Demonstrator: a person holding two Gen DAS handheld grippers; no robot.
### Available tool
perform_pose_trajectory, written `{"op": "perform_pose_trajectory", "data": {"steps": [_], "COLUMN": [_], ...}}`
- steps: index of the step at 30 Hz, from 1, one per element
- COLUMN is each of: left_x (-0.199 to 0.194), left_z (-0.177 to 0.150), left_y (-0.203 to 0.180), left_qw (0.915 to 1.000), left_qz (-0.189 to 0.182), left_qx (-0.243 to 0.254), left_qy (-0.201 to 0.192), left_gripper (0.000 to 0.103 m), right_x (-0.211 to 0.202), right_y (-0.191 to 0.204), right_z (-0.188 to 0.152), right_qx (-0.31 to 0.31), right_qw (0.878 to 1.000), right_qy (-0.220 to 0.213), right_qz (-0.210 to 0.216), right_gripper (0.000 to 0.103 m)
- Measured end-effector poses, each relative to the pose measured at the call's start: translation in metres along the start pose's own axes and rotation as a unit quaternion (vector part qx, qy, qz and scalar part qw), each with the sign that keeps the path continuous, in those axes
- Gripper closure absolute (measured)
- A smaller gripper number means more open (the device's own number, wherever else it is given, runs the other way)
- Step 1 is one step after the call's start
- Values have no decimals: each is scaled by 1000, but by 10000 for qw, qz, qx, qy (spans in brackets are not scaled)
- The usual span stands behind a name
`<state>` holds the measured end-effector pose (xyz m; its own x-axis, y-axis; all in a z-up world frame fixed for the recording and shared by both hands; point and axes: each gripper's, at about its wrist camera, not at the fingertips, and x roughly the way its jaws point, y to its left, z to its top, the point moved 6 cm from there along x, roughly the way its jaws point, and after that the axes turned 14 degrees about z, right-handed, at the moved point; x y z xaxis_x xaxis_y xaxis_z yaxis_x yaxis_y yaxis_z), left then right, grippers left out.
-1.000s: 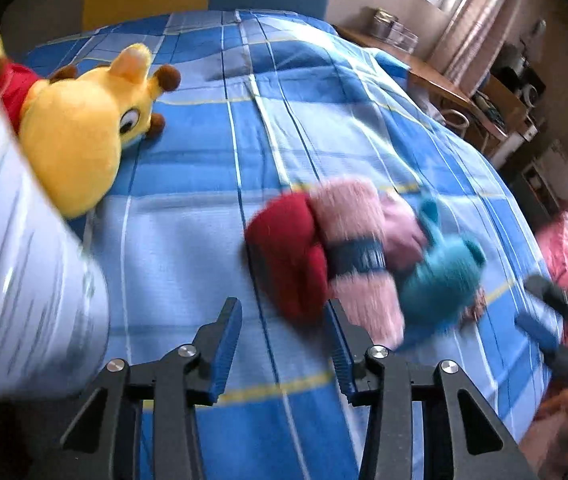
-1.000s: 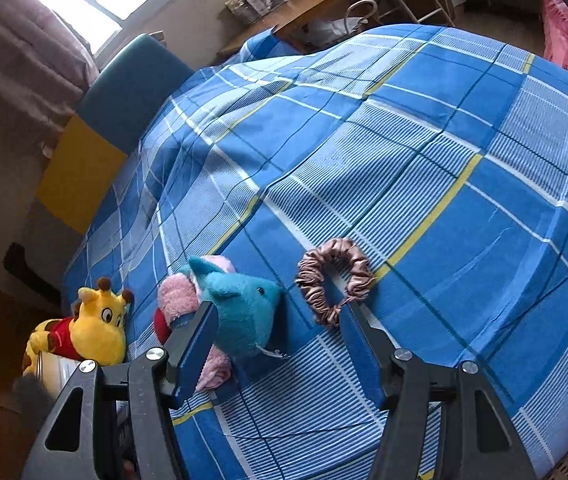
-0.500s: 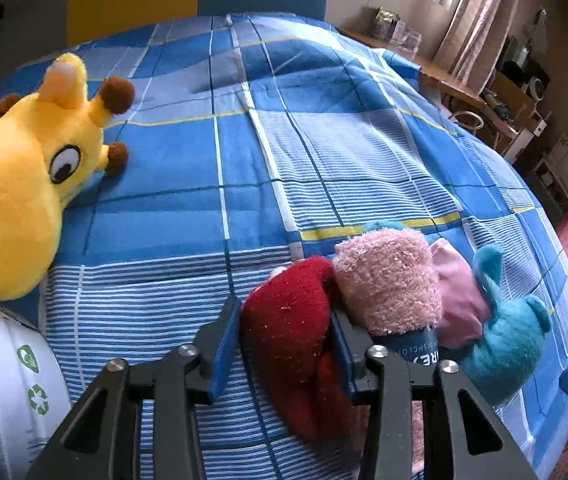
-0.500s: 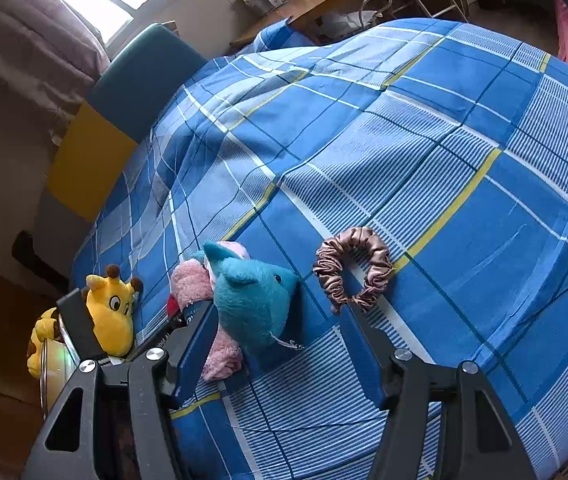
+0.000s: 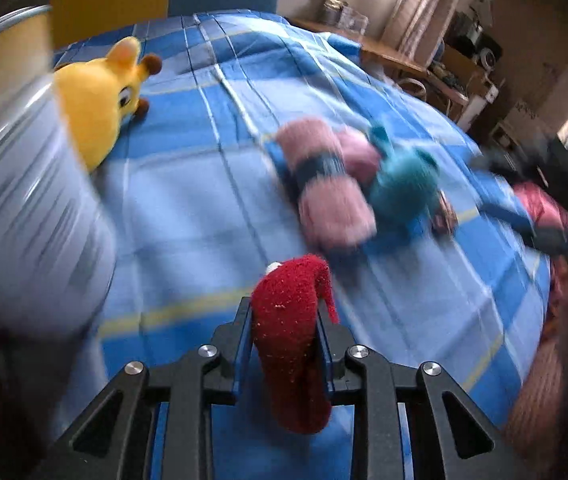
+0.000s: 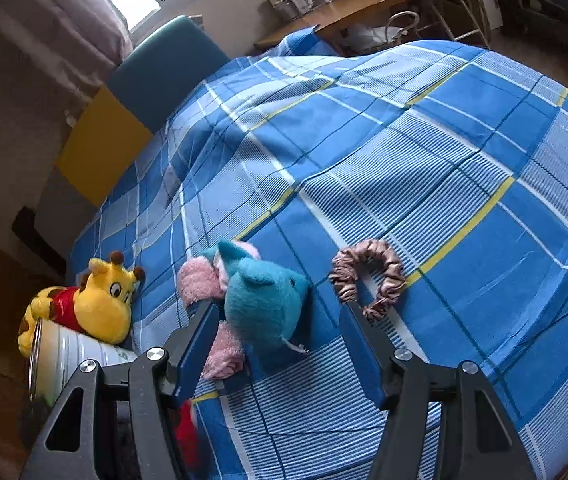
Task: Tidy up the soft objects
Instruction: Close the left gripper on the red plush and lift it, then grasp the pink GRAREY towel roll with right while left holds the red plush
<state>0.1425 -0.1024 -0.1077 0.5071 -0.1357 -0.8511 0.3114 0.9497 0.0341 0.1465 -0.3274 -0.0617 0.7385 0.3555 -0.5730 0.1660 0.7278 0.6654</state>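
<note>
My left gripper [image 5: 284, 320] is shut on a red fuzzy sock [image 5: 291, 340] and holds it above the blue plaid bedspread [image 5: 204, 208]. A pink fuzzy sock roll [image 5: 323, 184] with a dark band and a teal plush [image 5: 401, 184] lie ahead on the bed. A yellow giraffe plush [image 5: 96, 108] lies at the left. My right gripper [image 6: 280, 320] is open and empty, over the teal plush [image 6: 268, 300], with the pink sock roll [image 6: 200, 284], a pink satin scrunchie [image 6: 367, 276] and the giraffe plush [image 6: 96, 300] around it. The red sock [image 6: 186, 436] shows at the bottom.
A white metal can [image 5: 24, 200] stands at the left beside the giraffe; it also shows in the right wrist view [image 6: 68, 356]. A yellow and teal headboard [image 6: 144, 92] is at the far end. A wooden desk [image 6: 335, 12] and chair stand beyond the bed.
My left gripper closed on the red sock and pulled it back and up, away from the pink sock roll. My right gripper moved slightly closer to the teal plush.
</note>
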Motion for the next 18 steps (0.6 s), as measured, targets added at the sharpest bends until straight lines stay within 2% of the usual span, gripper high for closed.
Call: {"op": "perform_pose_trajectory", "data": {"steps": [3, 5, 6, 9, 11, 13, 18], "left_x": [-13, -7, -8, -6, -7, -8, -7], "left_z": [-35, -57, -59, -63, -67, -70, -69], "left_y": [6, 8, 9, 7, 7, 8, 13], "left_qw": [9993, 9985, 9985, 9975, 9961, 9953, 9950], "left_qz": [347, 502, 497, 540, 547, 537, 466], "left_qx": [164, 202, 180, 134, 63, 34, 2], "left_qy": [6, 86, -155, -439, -689, -803, -886], "left_gripper": [74, 72, 71, 68, 67, 67, 68], "right_x": [6, 11, 13, 22, 28, 32, 43], "right_y": [10, 21, 25, 39, 43, 46, 49], "right_z": [-5, -10, -12, -22, -27, -32, -44], "right_qx": [-194, -452, -556, -994, -1202, -1380, -1679], "right_qw": [9996, 9982, 9974, 9929, 9897, 9865, 9784], "right_qy": [189, 349, 402, 632, 770, 884, 1177], "right_qz": [116, 191, 204, 149, 61, -37, -243], "right_gripper": [39, 39, 39, 42, 48, 53, 56]}}
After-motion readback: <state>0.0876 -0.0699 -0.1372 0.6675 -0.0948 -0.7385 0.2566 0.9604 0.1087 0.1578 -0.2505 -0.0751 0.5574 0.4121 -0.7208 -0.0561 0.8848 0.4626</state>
